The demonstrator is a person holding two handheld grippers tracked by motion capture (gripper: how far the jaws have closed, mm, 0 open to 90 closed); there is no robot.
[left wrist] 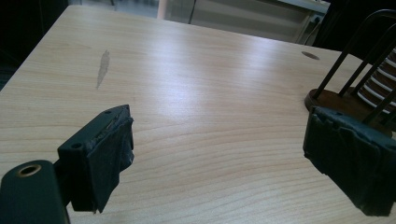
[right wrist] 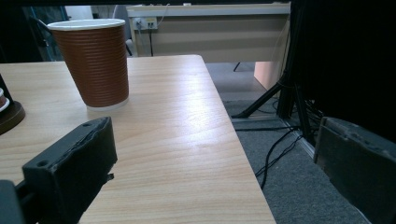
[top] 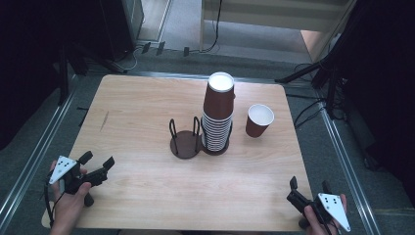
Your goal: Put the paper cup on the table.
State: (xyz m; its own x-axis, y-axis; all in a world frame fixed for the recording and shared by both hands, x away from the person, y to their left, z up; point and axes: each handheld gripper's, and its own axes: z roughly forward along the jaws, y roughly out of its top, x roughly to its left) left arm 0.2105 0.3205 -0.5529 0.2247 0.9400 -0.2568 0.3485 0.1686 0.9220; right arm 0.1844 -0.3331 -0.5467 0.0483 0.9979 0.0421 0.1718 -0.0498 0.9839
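A tall stack of brown ribbed paper cups (top: 218, 115) stands in one side of a dark wire holder (top: 186, 143) at the table's middle. A single brown cup (top: 258, 120) stands upright to its right, and it rises at the upper left (right wrist: 93, 63) in the right gripper view. My left gripper (top: 96, 159) is open near the front left corner, with nothing between its pads (left wrist: 109, 154). My right gripper (top: 309, 184) is open at the front right corner, one jaw over the table edge, and holds nothing.
The wooden table (top: 147, 117) has bare room to the left of the holder and along the front. A faint grey smear (left wrist: 102, 67) marks the left part. Cables and tripod legs (right wrist: 275, 93) lie on the grey floor off the right edge.
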